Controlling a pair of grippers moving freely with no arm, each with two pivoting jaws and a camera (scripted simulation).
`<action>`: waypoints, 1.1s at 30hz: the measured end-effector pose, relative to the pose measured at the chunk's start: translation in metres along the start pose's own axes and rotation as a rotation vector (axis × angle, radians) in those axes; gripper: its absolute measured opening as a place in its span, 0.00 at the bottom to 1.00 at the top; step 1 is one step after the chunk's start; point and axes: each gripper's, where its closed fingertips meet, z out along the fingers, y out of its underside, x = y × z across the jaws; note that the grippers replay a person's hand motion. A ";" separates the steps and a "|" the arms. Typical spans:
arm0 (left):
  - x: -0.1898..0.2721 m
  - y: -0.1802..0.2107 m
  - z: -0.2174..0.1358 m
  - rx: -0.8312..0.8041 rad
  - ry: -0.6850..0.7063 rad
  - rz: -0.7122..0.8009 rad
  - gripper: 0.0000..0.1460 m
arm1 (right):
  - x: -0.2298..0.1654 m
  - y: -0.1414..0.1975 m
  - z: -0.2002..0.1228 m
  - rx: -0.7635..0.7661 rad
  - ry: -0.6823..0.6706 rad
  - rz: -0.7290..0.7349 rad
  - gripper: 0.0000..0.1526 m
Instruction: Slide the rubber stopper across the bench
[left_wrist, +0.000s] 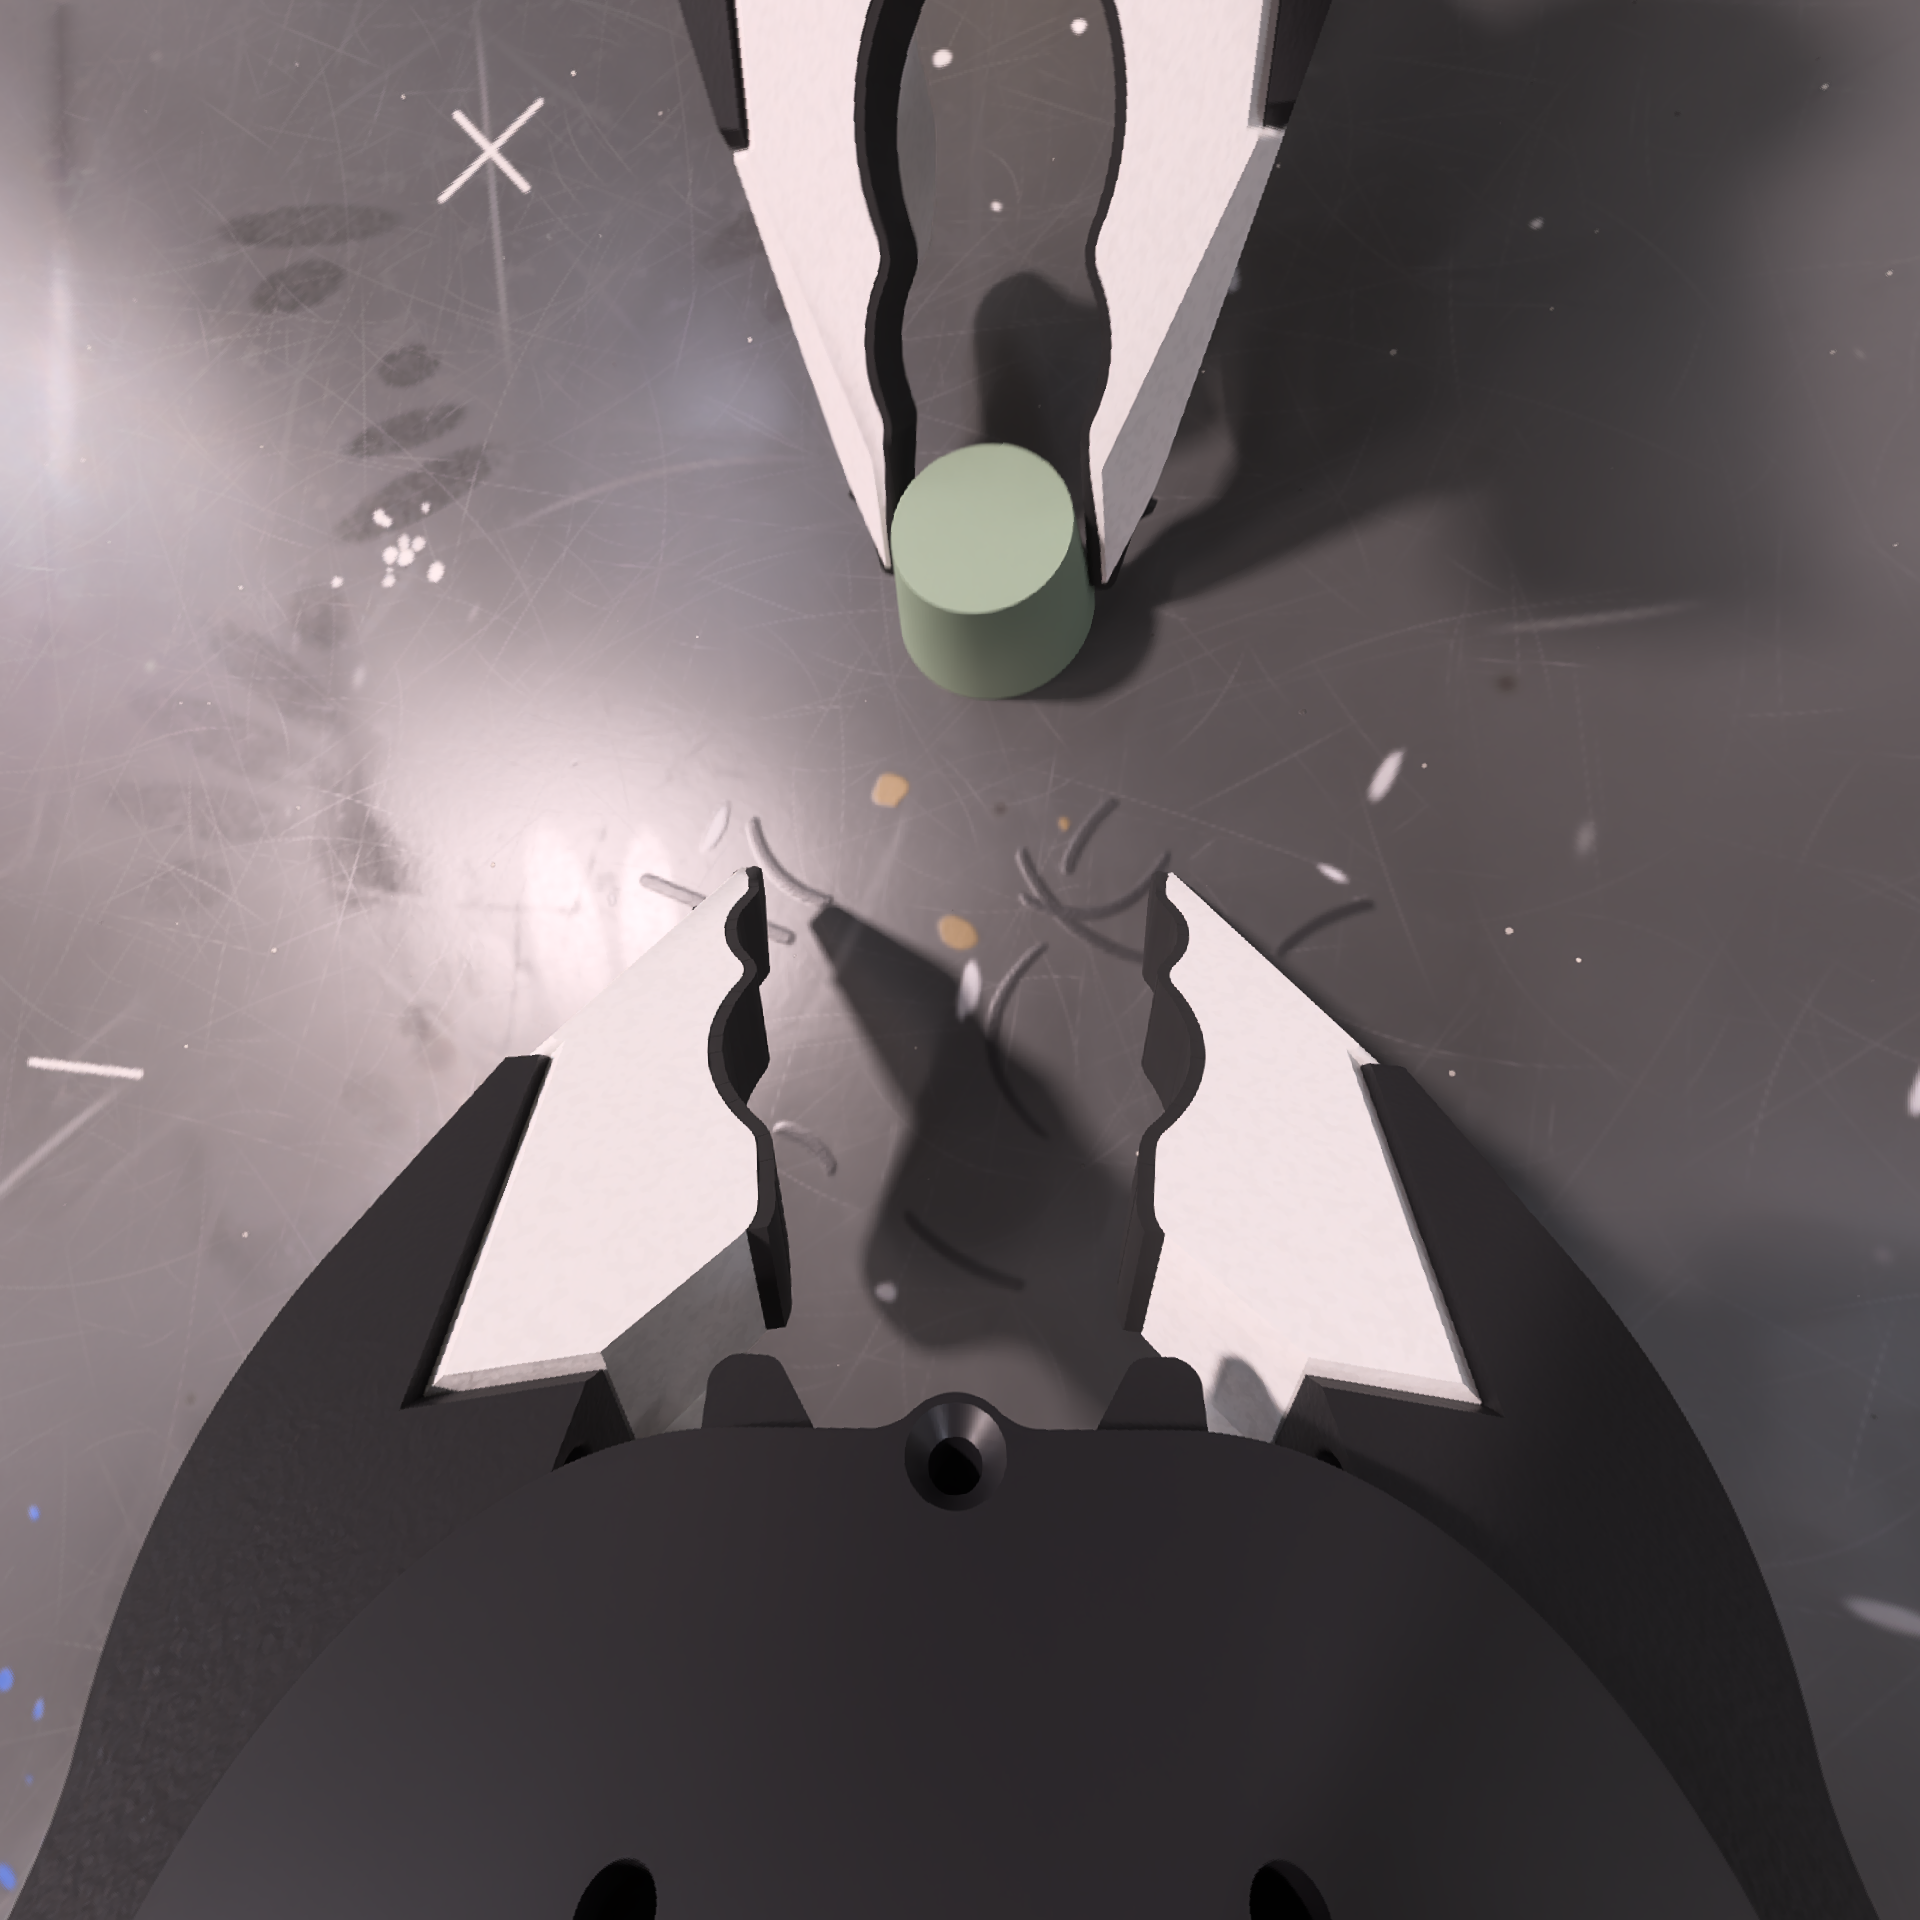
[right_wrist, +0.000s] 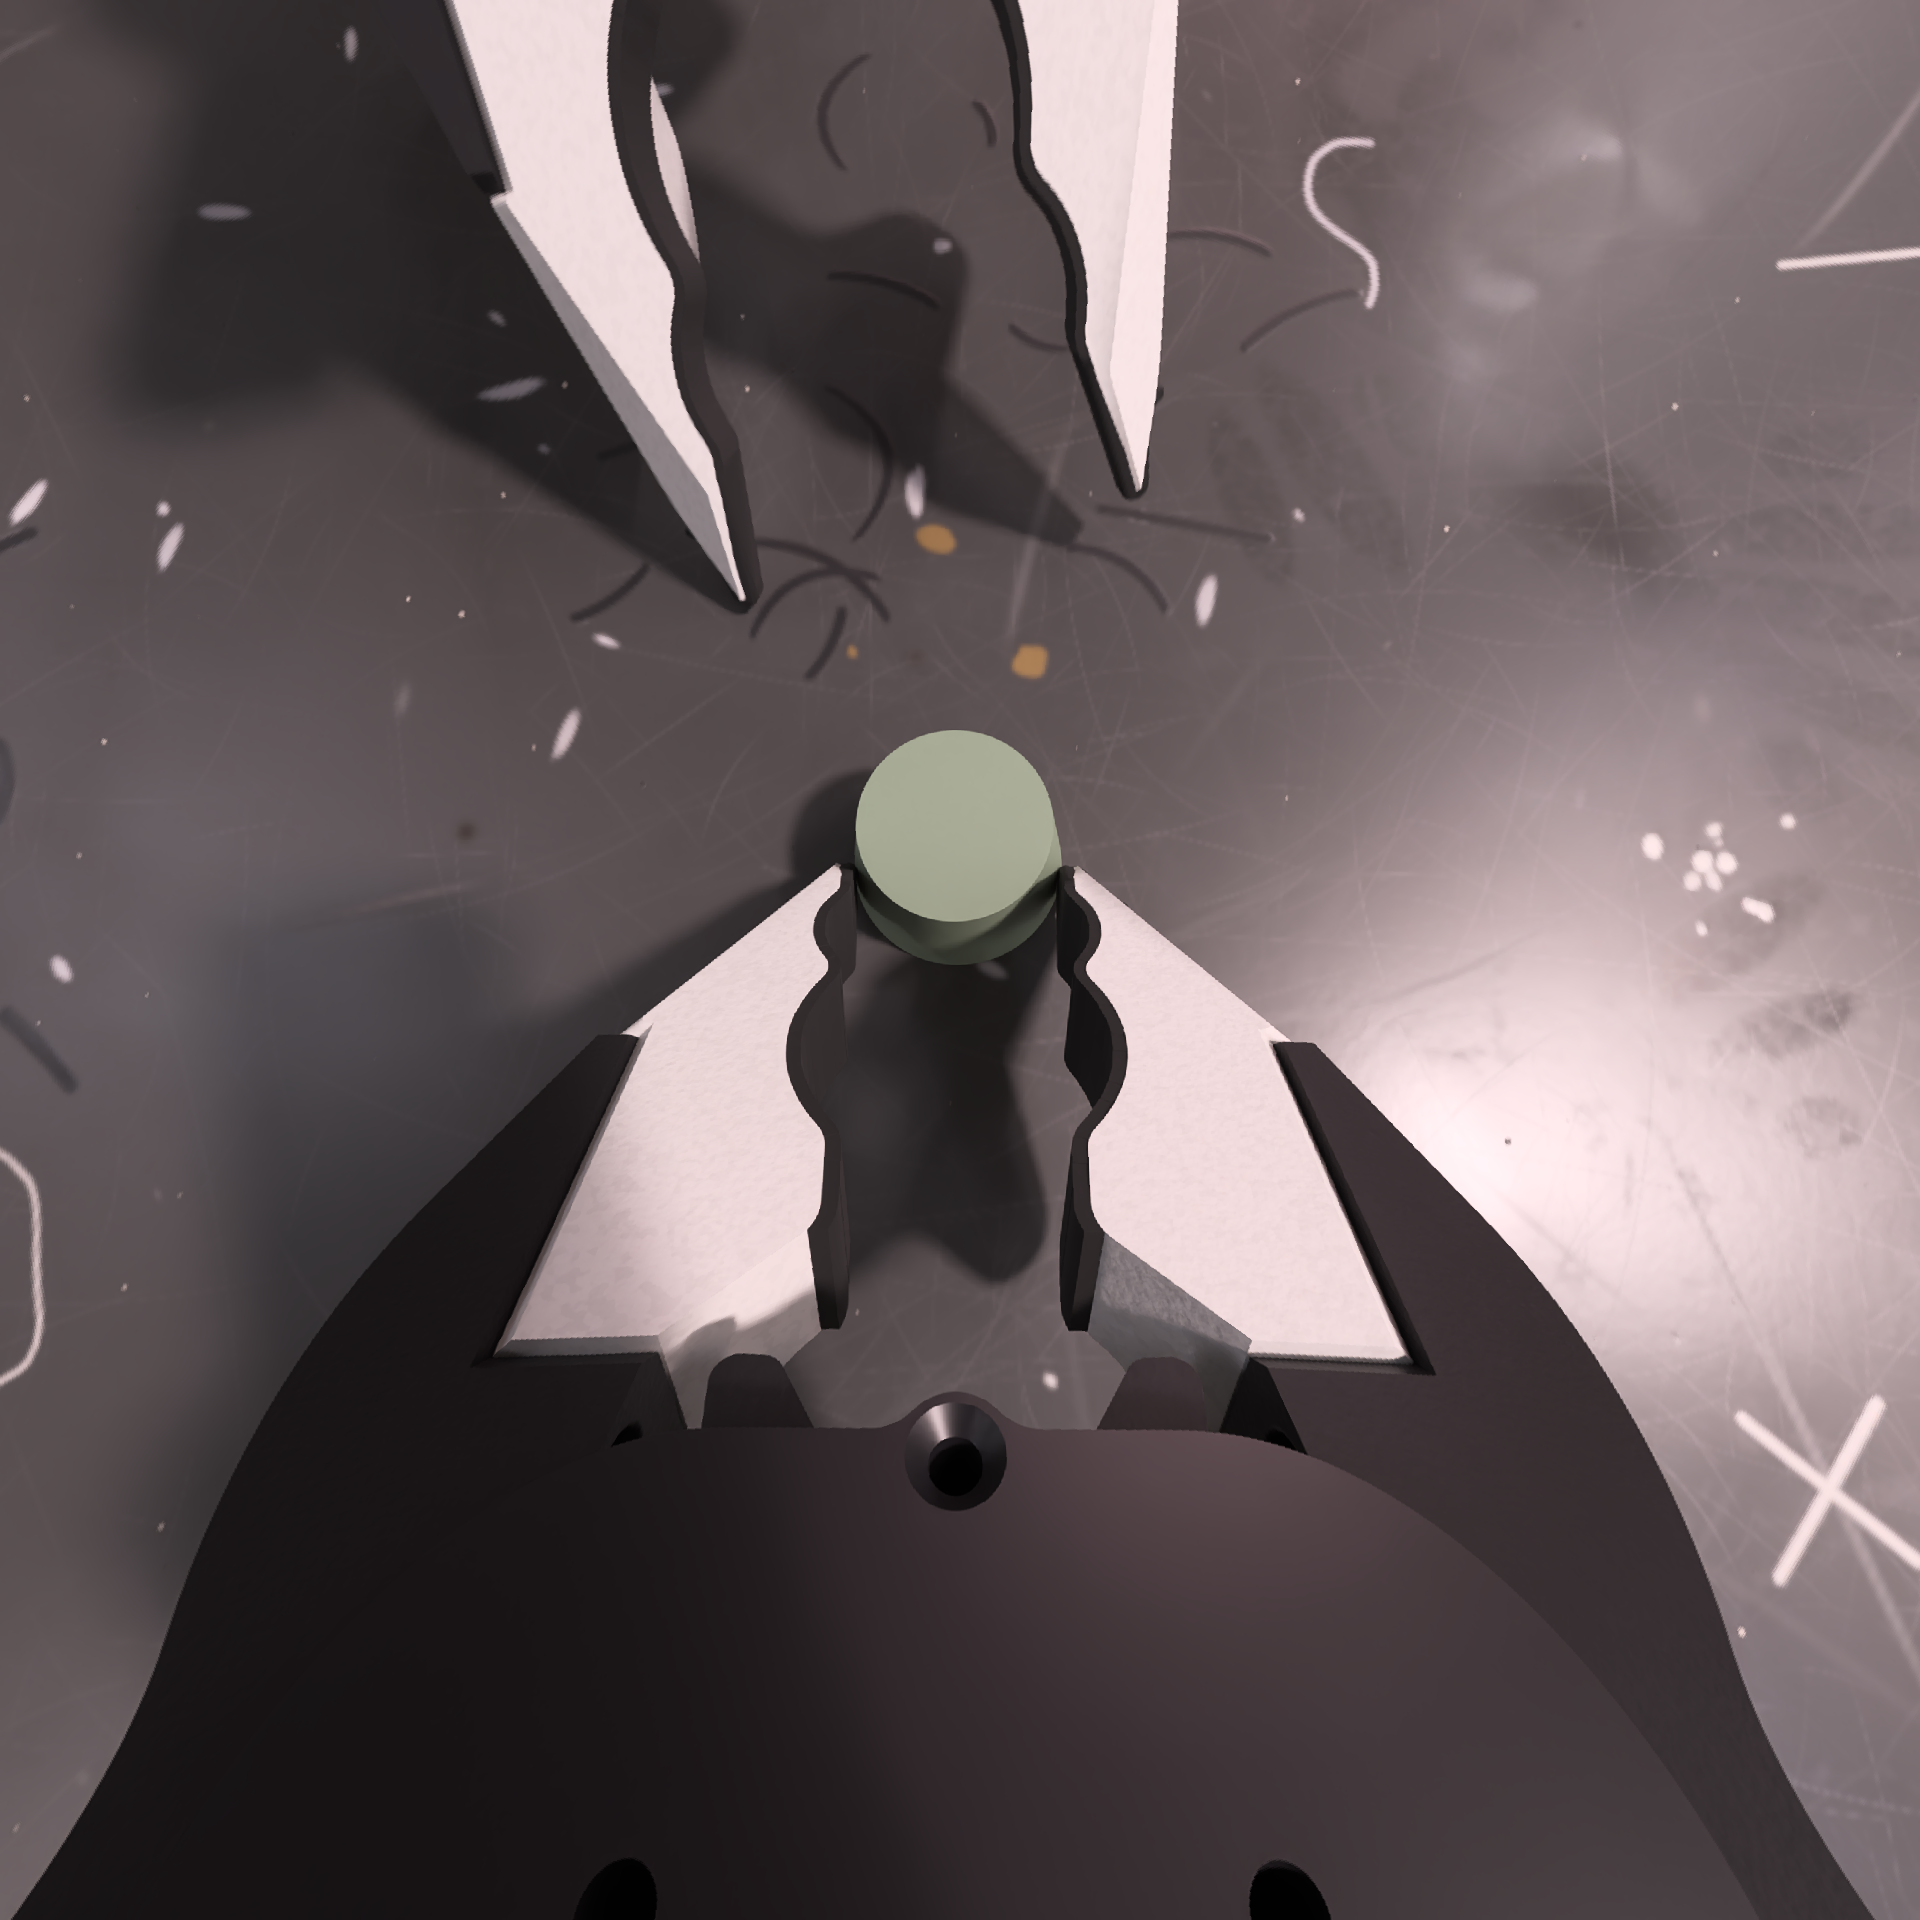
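A pale green rubber stopper (left_wrist: 987, 613) stands upright on the dark scratched bench (left_wrist: 1455, 727). In the left wrist view my right gripper (left_wrist: 997, 569) reaches in from the top, its two white fingertips pressed against the stopper's sides. In the right wrist view the stopper (right_wrist: 951, 831) sits between the tips of my right gripper (right_wrist: 956, 875), which is shut on it. My left gripper (left_wrist: 961, 881) is open and empty, a short way in front of the stopper and facing it. It also shows at the top of the right wrist view (right_wrist: 935, 540).
A white X mark (left_wrist: 488, 156) is drawn on the bench off to one side; it also shows in the right wrist view (right_wrist: 1829, 1486). Small orange specks (right_wrist: 1029, 660), white flecks and curved scratches lie between the two grippers. Bright glare covers part of the bench (left_wrist: 468, 810).
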 end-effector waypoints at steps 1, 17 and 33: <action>0.000 0.000 0.000 0.001 0.001 0.000 0.50 | 0.000 -0.002 0.002 0.004 0.000 0.000 0.25; -0.001 0.000 0.001 0.022 -0.004 -0.006 0.50 | 0.003 -0.010 0.008 0.035 0.003 0.001 0.25; -0.004 0.002 -0.001 0.005 -0.019 -0.019 0.51 | -0.002 -0.019 0.013 0.065 0.007 -0.021 0.25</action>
